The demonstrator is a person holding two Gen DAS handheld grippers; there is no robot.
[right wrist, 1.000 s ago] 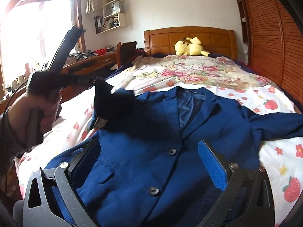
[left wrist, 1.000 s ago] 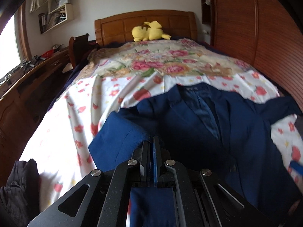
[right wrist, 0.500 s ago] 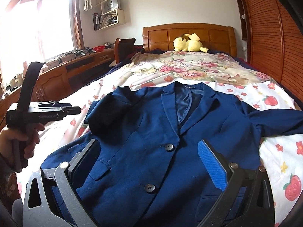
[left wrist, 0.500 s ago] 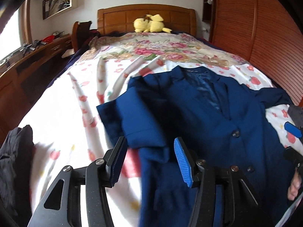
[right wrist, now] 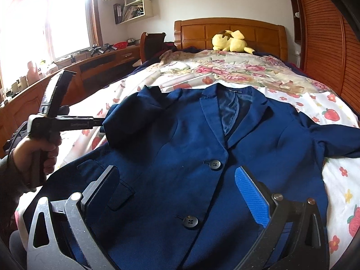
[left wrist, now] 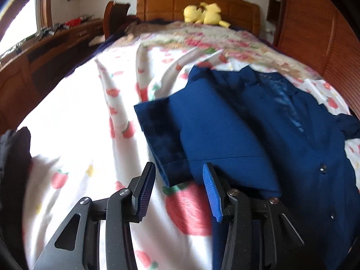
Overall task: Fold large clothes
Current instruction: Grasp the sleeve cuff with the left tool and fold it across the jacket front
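Observation:
A navy blue jacket (right wrist: 180,139) lies face up on the strawberry-print bedsheet (left wrist: 78,123), buttoned, collar toward the headboard. Its left sleeve (left wrist: 202,123) is folded in over the chest, and the cuff (left wrist: 166,157) lies just ahead of my left gripper (left wrist: 177,168). That gripper's jaws are closing; the cuff's corner sits between the tips, but the pads do not press on it. The right wrist view shows a hand holding the left gripper (right wrist: 99,123) beside the folded sleeve. My right gripper (right wrist: 176,169) hovers open over the jacket's lower front. The other sleeve (right wrist: 333,139) stretches out to the right.
A yellow plush toy (right wrist: 231,41) sits by the wooden headboard (right wrist: 225,29), behind a floral quilt (right wrist: 225,69). A wooden desk (right wrist: 101,63) runs along the left under the window. Louvred wardrobe doors (right wrist: 326,33) stand at the right. Dark clothing (left wrist: 13,157) lies at the bed's near left.
My left gripper let go of the sleeve it held up; the sleeve now lies folded over the chest. That gripper opened, sank and pulled back left. The right gripper dipped slightly.

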